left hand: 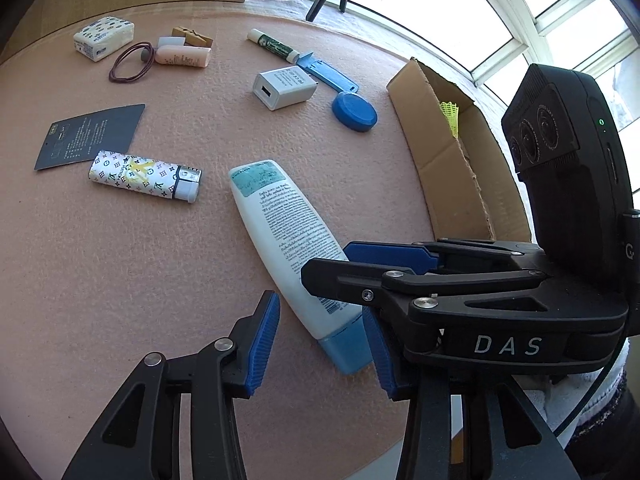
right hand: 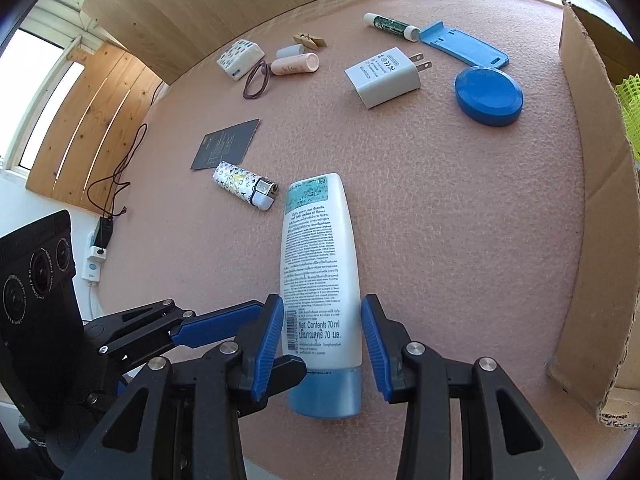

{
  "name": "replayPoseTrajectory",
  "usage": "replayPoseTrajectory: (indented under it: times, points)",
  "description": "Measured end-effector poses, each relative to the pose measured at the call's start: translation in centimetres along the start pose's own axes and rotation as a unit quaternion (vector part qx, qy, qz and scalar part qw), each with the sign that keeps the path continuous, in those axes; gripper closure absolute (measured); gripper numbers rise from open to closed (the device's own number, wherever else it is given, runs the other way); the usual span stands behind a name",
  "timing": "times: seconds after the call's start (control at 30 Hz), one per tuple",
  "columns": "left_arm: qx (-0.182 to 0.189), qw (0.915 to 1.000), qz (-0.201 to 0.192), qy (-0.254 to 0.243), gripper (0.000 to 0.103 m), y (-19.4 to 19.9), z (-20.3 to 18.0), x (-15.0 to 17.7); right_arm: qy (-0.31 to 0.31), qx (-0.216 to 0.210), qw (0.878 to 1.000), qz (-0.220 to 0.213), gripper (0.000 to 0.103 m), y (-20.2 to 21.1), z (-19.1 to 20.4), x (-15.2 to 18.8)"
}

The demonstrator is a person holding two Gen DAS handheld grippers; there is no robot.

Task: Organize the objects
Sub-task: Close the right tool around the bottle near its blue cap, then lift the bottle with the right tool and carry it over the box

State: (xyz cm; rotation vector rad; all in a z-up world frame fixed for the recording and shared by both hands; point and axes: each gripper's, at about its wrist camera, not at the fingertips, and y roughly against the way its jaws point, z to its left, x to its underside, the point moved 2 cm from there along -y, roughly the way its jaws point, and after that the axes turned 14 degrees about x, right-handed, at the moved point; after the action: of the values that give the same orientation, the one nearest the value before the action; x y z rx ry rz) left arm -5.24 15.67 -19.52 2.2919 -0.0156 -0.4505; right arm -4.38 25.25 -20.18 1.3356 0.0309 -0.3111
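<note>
Angling down: right gripper (right hand: 322, 344) astride tube (right hand: 320, 264) | left gripper (left hand: 320, 344) open

Left gripper (left hand: 320, 344), seen along its own fingers: blue-padded jaws stand apart and angle downward, nothing pressed between the pads. Right gripper (right hand: 322, 344): jaws point steeply down, the blue pads (right hand: 266, 344) set close on either side of a tube (right hand: 320, 264); whether they press on it cannot be told. The two grippers stand side by side, fingers crossing in view.
</note>
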Motion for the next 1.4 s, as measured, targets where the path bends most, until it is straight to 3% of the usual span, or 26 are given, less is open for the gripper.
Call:
replayPoseTrajectory:
  times: [0.6, 0.83, 1.07, 1.4]
  points:
    - [0.011, 0.9999, 0.012, 0.002, 0.057, -1.3, 0.0, 0.2, -0.003, -0.035, 0.999, 0.032, 0.066, -1.2, -0.9, 0.1]
    - [0.017, 0.9998, 0.007, 0.007, 0.057, -1.4, 0.2, 0.1, -0.009, -0.039, 0.999, 0.026, 0.067, -1.2, -1.0, 0.3]
    - [0.017, 0.9998, -0.001, -0.012, 0.057, -1.1, -1.4, -0.7, -0.024, -0.044, 0.999, 0.008, 0.069, 0.4, -1.7, 0.4]
    - [0.031, 0.9968, -0.017, -0.071, 0.057, -1.4, -6.9, -3.9, -0.051, -0.035, 0.997, -0.051, 0.071, 6.3, -4.5, -0.1]
